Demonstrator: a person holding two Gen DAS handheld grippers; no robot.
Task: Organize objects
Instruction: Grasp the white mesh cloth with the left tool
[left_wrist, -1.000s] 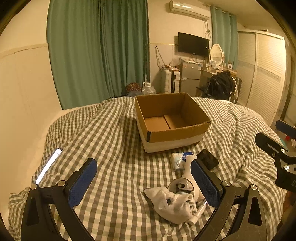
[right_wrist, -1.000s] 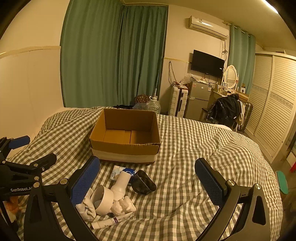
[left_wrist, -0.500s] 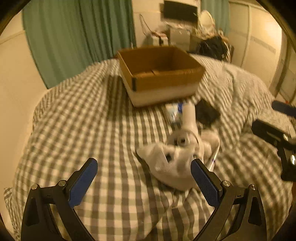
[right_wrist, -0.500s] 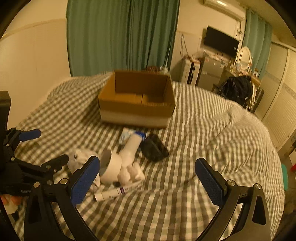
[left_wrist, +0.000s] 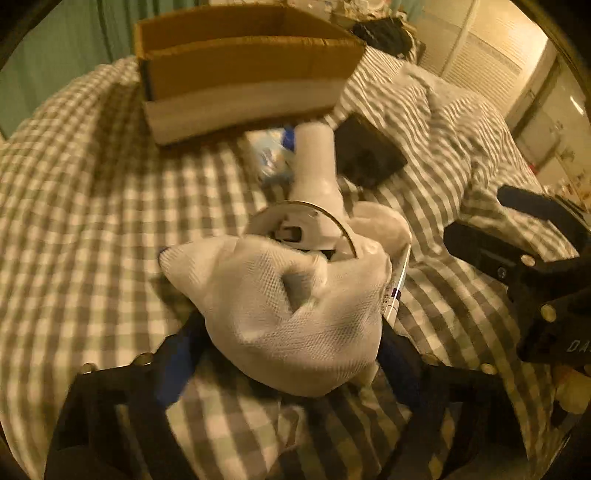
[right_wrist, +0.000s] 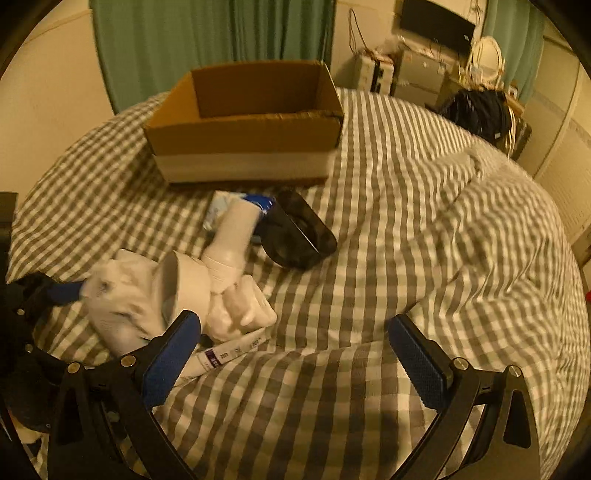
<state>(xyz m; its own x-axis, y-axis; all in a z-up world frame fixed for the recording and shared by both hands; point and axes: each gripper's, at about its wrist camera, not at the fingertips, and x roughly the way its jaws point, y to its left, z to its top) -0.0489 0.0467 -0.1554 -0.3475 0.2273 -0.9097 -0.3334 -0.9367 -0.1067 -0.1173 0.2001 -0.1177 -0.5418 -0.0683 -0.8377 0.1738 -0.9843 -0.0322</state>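
On the checked bed (right_wrist: 388, 229), the left gripper (left_wrist: 284, 347) is closing around the soft white mesh cloth (left_wrist: 291, 291), light and limp, best pinched mid-bunch; the right gripper (right_wrist: 295, 354) is hanging open.

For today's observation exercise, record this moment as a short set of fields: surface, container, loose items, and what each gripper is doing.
surface: checked bedspread
container: open cardboard box, no contents visible
loose items: white mesh cloth, white bottle, black case, tube, blue-white packet
left gripper: fingers either side of the white mesh cloth, grip unclear
right gripper: open, holding nothing
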